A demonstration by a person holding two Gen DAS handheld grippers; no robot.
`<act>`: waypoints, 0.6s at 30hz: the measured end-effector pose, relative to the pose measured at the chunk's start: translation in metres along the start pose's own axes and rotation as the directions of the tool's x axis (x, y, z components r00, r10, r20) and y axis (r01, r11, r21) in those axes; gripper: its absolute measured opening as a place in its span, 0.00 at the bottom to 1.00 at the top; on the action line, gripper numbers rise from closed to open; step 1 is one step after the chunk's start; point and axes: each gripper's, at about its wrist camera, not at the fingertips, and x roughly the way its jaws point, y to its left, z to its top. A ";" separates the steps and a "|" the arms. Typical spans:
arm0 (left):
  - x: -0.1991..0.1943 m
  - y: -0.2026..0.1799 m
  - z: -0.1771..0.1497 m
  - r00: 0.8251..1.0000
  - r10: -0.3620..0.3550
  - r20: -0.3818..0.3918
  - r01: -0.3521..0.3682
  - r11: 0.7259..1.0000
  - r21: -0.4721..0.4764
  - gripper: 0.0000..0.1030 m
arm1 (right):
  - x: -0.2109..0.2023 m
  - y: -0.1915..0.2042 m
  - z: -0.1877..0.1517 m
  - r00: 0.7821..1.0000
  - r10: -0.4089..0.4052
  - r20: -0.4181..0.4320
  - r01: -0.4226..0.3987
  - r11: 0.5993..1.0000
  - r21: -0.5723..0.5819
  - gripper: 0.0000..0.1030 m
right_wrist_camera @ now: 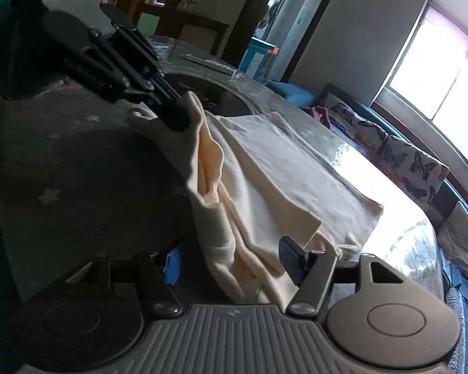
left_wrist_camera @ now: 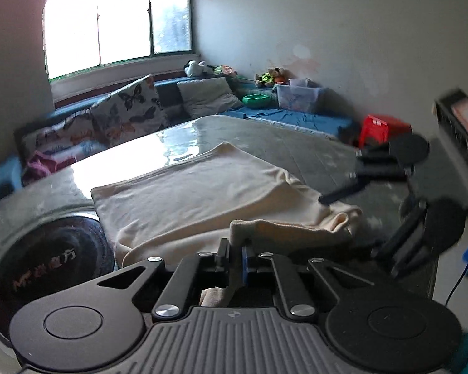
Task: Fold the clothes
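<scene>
A cream garment [left_wrist_camera: 196, 193] lies partly folded on a grey glass-topped table [left_wrist_camera: 296, 146]. My left gripper [left_wrist_camera: 235, 249] is shut on the garment's near edge, a fold of cloth rising between its fingers. In the right wrist view the left gripper [right_wrist_camera: 184, 112] pinches a corner of the cream garment [right_wrist_camera: 280, 168] and holds it up off the table. My right gripper [right_wrist_camera: 232, 260] stands open, its fingers wide apart with bunched cloth lying loosely between them. In the left wrist view the right gripper [left_wrist_camera: 351, 227] straddles the garment's right-hand end.
A dark round hob [left_wrist_camera: 46, 265] is set into the table left of the garment. Beyond the table are butterfly cushions [left_wrist_camera: 131, 109], a blue-covered couch [left_wrist_camera: 280, 115], a clear storage box [left_wrist_camera: 299, 96], a green bowl [left_wrist_camera: 257, 99] and a red stool [left_wrist_camera: 377, 127].
</scene>
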 end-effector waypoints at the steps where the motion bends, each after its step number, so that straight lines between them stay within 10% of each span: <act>1: 0.001 0.002 0.002 1.000 0.002 0.001 -0.002 1.000 -0.005 0.08 | 0.002 -0.002 0.001 1.000 0.006 0.007 -0.006 1.000 0.007 0.55; 7: 0.004 0.002 -0.005 1.000 0.018 -0.012 -0.018 1.000 -0.001 0.12 | 0.015 -0.028 0.009 0.997 0.082 -0.011 -0.079 0.983 0.167 0.18; 18: -0.016 -0.017 -0.040 0.993 0.112 -0.023 -0.109 0.988 0.107 0.43 | 0.015 -0.065 0.025 0.990 0.137 0.030 -0.139 0.920 0.366 0.13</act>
